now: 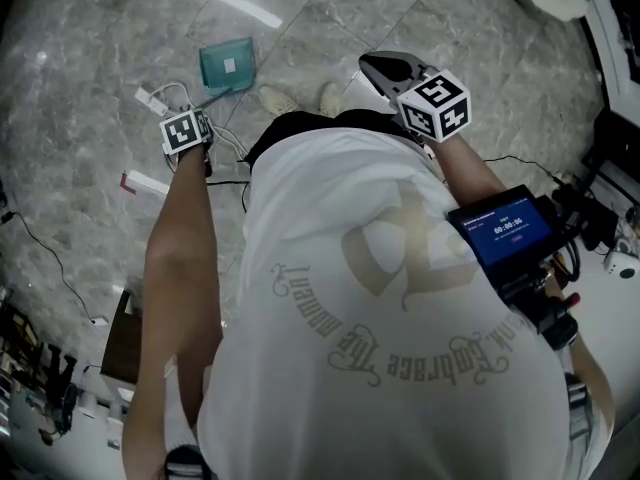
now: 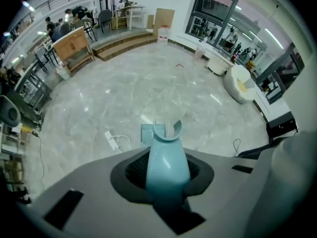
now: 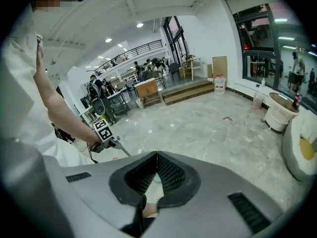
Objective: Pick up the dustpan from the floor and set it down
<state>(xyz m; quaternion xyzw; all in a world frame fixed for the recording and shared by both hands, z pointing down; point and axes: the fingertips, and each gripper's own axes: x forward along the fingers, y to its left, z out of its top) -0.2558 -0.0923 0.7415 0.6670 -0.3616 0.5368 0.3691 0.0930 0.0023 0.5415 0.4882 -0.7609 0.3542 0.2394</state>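
Note:
The teal dustpan (image 1: 228, 65) lies on the grey marble floor in front of the person's feet. Its long handle (image 1: 222, 96) slants back to my left gripper (image 1: 206, 116). In the left gripper view the handle (image 2: 167, 170) fills the gap between the jaws, which press on it from both sides, and the pan (image 2: 146, 133) rests on the floor beyond. My right gripper (image 1: 372, 65) hangs in the air above the shoes, off to the right of the dustpan. In its own view the right gripper (image 3: 157, 155) has its tips together with nothing between them.
A white power strip (image 1: 150, 98) with its cable lies on the floor just left of the dustpan, and a flat white object (image 1: 145, 182) lies nearer. The person's shoes (image 1: 300, 98) stand beside the pan. A white round seat (image 2: 240, 83) stands farther off.

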